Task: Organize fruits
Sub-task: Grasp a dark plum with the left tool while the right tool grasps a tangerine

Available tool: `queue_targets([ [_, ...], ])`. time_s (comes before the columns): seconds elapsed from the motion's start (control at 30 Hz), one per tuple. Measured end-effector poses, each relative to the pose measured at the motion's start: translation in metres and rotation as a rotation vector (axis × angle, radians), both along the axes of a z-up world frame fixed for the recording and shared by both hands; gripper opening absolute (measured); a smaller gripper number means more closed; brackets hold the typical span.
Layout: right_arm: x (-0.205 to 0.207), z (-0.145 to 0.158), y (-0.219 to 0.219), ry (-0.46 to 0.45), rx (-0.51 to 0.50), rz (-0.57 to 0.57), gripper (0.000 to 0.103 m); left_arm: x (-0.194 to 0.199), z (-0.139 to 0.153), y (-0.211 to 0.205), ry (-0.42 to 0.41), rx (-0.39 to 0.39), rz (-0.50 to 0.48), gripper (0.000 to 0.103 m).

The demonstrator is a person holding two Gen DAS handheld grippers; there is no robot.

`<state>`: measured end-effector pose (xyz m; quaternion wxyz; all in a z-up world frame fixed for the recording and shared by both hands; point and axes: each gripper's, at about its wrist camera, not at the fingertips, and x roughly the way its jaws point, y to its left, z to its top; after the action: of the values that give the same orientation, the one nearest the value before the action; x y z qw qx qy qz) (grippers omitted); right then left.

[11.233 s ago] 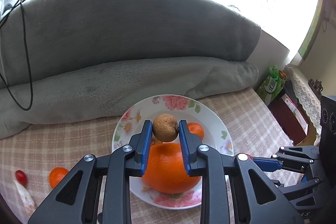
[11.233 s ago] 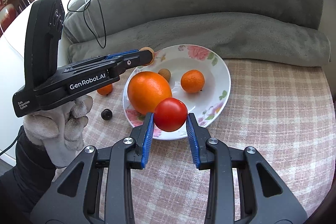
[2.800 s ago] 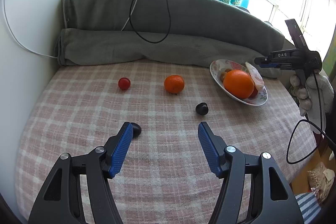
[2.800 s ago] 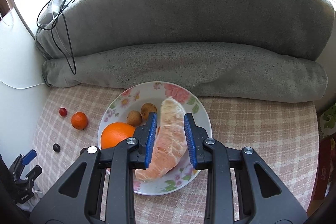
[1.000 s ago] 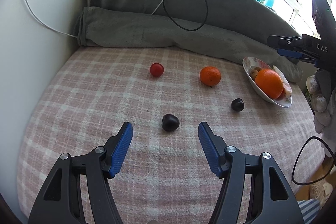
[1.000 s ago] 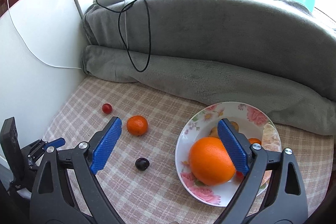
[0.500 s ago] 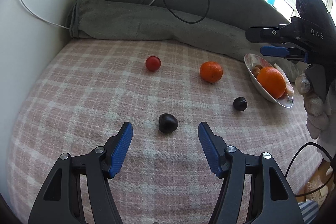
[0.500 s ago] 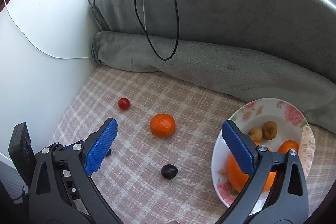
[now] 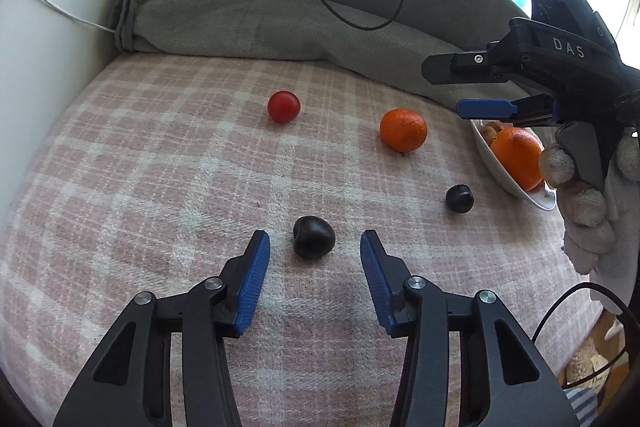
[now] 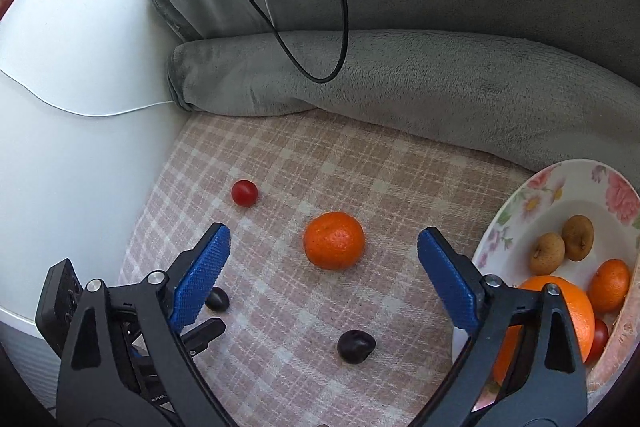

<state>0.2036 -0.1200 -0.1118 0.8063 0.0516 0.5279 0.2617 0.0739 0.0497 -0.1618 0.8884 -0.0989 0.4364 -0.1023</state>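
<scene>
On the pink checked cloth a dark plum-like fruit [image 9: 314, 242] lies between the blue pads of my left gripper [image 9: 315, 247]. Its jaws are closing and the pads stand clear of the fruit. My right gripper [image 10: 323, 237] hangs wide over a mandarin [image 10: 334, 240], its jaws closing a little with nothing touched. A second dark fruit [image 10: 355, 346] and a red cherry tomato [image 10: 244, 193] lie loose nearby. The flowered plate [image 10: 520, 211] at the right holds a big orange [image 10: 576, 303], a small mandarin, two brown fruits and a tomato.
A rolled grey blanket [image 10: 400, 75] with a black cable [image 10: 336, 27] draped over it borders the far side. A white wall [image 10: 72, 99] closes the left. The gloved hand [image 9: 588, 211] that holds the right gripper is beside the plate [image 9: 500, 175].
My left gripper's jaws have narrowed around the dark fruit. The right gripper has swung left and down, from over the plate to over the mandarin.
</scene>
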Motion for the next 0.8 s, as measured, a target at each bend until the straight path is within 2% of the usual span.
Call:
queue_targets([
  [0.13, 0.001, -0.008, 0.008, 0.01, -0.026, 0.012, 0.088, 0.003, -0.001, 0.0, 0.002, 0.0, -0.001, 0.042],
  [0.23, 0.003, -0.013, 0.012, 0.029, -0.035, 0.023, 0.08, 0.008, -0.002, -0.006, 0.004, 0.005, -0.005, 0.042],
  [0.43, 0.006, -0.022, 0.018, 0.034, -0.061, 0.02, 0.079, 0.019, -0.005, -0.007, 0.006, 0.001, -0.005, 0.039],
  [0.5, 0.008, -0.025, 0.02, 0.037, -0.071, 0.018, 0.077, 0.021, -0.006, -0.007, 0.007, 0.004, -0.005, 0.037],
  [0.57, 0.009, -0.028, 0.021, 0.043, -0.077, 0.019, 0.071, 0.021, -0.007, -0.009, 0.006, 0.006, -0.004, 0.036],
  [0.73, 0.009, -0.032, 0.025, 0.042, -0.095, 0.025, 0.069, 0.023, -0.008, -0.009, 0.004, 0.007, -0.007, 0.029],
  [0.8, 0.009, -0.032, 0.027, 0.042, -0.101, 0.03, 0.065, 0.021, -0.009, -0.006, 0.002, 0.008, -0.005, 0.027],
])
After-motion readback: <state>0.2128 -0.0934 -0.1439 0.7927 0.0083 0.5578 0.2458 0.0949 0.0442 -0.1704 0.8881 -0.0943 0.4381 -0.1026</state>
